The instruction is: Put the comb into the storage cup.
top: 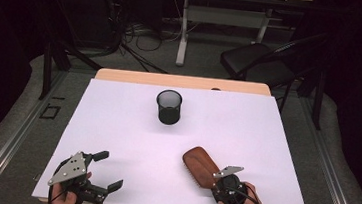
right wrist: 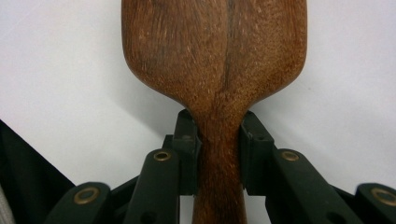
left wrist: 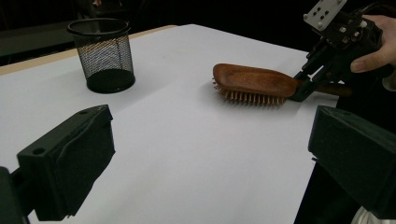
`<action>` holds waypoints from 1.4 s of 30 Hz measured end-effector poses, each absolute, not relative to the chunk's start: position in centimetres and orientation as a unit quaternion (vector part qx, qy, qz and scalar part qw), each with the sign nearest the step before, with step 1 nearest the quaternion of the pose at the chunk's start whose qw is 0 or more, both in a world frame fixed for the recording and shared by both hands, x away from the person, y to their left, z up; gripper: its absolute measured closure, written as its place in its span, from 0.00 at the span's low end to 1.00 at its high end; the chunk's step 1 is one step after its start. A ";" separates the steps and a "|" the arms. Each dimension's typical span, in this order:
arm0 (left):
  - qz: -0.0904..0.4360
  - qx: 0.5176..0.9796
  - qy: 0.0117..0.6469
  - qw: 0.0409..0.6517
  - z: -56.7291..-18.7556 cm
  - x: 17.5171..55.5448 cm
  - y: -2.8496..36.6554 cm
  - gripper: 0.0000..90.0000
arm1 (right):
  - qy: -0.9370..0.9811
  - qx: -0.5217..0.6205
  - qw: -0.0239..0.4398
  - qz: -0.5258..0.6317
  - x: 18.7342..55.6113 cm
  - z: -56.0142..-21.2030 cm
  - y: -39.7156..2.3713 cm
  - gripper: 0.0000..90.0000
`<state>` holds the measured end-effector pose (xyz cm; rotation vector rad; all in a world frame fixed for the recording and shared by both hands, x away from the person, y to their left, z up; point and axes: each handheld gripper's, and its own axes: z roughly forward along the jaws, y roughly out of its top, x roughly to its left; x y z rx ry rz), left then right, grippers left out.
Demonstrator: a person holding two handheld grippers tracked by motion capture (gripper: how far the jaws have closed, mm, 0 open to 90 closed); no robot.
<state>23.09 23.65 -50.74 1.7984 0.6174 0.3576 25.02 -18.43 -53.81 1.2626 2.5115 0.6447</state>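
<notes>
with right gripper (right wrist: 219, 154) clamped on hairbrush (top: 200, 165) handle, grasp done; left gripper (top: 107, 170) open, empty at 7 o'clock; likely still to lift toward mesh cup (top: 169, 107) at 12.

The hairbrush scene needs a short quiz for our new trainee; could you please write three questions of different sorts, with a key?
1. True or false: the right claw is shut on the handle of the wooden hairbrush.
2. Multiple choice: how does the brush lie on the white table? A) bristles up B) bristles down C) standing in the cup
3. Short answer: what stands upright toward the far side of the table, and does either claw touch it?

Key:
1. True; its jaws press both sides of the handle.
2. B.
3. The black mesh pen cup; no. The left claw is open, with nothing between its jaws, near the table's near edge.
</notes>
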 end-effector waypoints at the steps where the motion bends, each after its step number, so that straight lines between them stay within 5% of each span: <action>1: 0.152 0.765 0.263 0.567 -50.7 23.1 23.7 0.01 | 0.864 0.434 0.128 0.222 25.0 -53.8 -18.4 0.80; 42: 0.151 0.765 0.264 0.568 -50.8 23.1 23.7 0.01 | 0.849 0.413 0.202 0.261 23.9 -53.2 -18.3 0.80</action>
